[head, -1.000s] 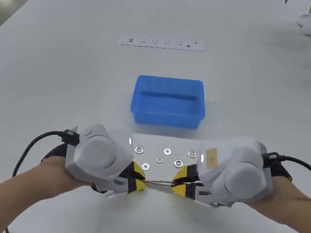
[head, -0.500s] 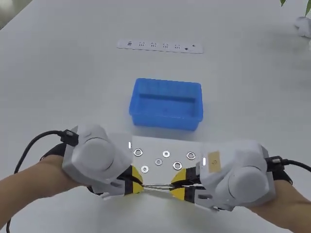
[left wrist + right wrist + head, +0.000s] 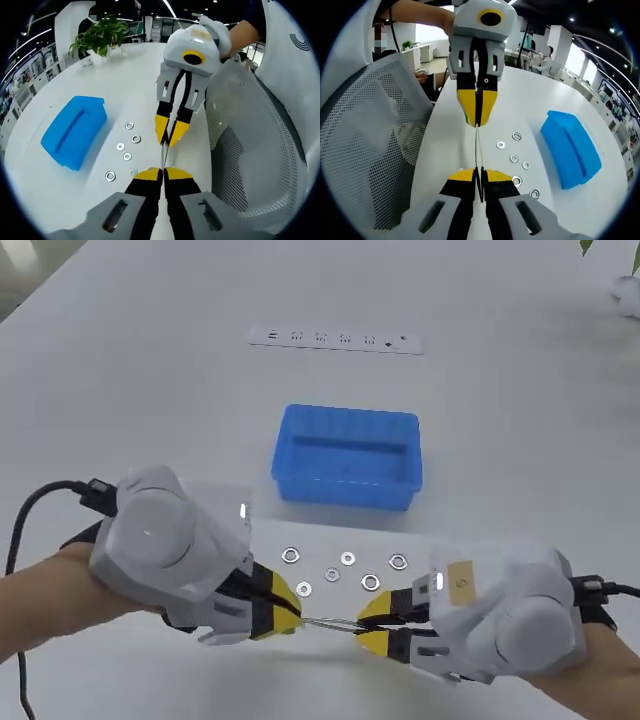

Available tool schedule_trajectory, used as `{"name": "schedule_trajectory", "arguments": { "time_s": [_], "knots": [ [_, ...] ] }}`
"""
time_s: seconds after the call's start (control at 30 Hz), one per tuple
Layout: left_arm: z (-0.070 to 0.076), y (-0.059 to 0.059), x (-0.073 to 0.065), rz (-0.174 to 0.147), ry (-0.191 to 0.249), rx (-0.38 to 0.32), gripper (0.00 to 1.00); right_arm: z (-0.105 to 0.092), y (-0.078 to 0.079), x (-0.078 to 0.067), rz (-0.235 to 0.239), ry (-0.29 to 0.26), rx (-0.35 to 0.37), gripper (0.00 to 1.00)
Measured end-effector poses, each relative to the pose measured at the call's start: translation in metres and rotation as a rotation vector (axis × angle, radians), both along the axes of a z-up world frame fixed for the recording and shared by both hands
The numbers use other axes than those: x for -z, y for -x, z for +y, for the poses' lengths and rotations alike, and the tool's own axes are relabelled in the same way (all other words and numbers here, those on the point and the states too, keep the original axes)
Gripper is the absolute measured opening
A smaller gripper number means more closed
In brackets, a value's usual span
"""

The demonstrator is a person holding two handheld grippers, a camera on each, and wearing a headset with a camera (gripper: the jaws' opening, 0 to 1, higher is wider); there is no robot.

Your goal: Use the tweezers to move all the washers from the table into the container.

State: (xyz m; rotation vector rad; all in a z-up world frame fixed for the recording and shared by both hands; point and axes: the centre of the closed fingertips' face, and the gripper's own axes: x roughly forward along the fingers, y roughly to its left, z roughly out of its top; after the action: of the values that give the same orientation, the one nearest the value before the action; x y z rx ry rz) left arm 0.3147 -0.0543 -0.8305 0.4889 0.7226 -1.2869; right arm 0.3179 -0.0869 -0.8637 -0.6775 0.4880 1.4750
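Currently the left gripper (image 3: 285, 618) and right gripper (image 3: 372, 625) are each clamping shut on one end of the tweezers (image 3: 328, 622), whose axis is running nine-to-three. Near at twelve o'clock the washers (image 3: 332, 574) are lying, the container (image 3: 347, 455) sitting beyond.

white table (image 3: 150, 360), mesh chair (image 3: 240, 150), potted plant (image 3: 97, 40)

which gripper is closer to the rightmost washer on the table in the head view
Right. The right gripper is just on the near side of the rightmost washer; the left gripper is farther, off to its left, at the other end of the tweezers.
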Motion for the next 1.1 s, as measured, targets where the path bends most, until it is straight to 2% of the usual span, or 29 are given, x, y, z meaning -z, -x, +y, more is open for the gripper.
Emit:
{"name": "schedule_trajectory", "arguments": {
  "time_s": [0.17,0.3,0.5,0.53,0.57,0.6,0.7,0.77,0.8,0.83,0.87,1.0,1.1],
  "knots": [
    [-0.001,0.002,-0.008,-0.005,0.001,0.004,0.06,0.004,0.000,-0.002,0.003,-0.036,0.013,0.07],
    [-0.005,0.000,-0.017,-0.004,0.041,-0.016,0.06,0.006,0.000,-0.001,0.005,-0.048,0.018,0.07],
    [-0.010,-0.002,-0.017,-0.004,0.050,-0.027,0.05,0.009,0.000,0.003,0.000,-0.057,0.017,0.07],
    [-0.011,-0.002,-0.017,-0.004,0.055,-0.030,0.05,0.011,0.000,0.002,0.003,-0.071,0.019,0.06],
    [-0.016,0.000,-0.019,0.014,0.079,-0.032,0.05,0.011,0.000,0.000,0.004,-0.081,0.024,0.06],
    [-0.019,0.002,-0.019,0.023,0.085,-0.030,0.05,0.013,0.000,-0.001,0.006,-0.093,0.029,0.06],
    [-0.019,0.001,-0.013,-0.006,0.044,-0.007,0.05,0.013,-0.003,-0.001,-0.001,-0.094,0.030,0.06],
    [-0.013,-0.007,-0.012,-0.033,0.036,-0.040,0.05,0.011,-0.004,0.000,0.004,-0.094,0.031,0.06],
    [-0.008,-0.010,-0.014,-0.033,0.041,-0.057,0.07,0.010,-0.004,0.000,0.003,-0.092,0.032,0.06],
    [-0.003,-0.013,-0.015,-0.038,0.039,-0.073,0.11,0.009,-0.004,0.000,0.004,-0.094,0.033,0.06],
    [0.004,-0.018,-0.015,-0.058,0.026,-0.088,0.16,0.009,-0.004,-0.001,0.004,-0.097,0.034,0.06],
    [0.022,-0.018,-0.002,-0.051,-0.063,-0.065,0.18,0.009,-0.004,-0.004,0.005,-0.104,0.035,0.06],
    [0.021,-0.014,0.004,-0.031,-0.084,-0.037,0.18,0.011,-0.004,-0.006,0.002,-0.108,0.033,0.06]
  ]
}}
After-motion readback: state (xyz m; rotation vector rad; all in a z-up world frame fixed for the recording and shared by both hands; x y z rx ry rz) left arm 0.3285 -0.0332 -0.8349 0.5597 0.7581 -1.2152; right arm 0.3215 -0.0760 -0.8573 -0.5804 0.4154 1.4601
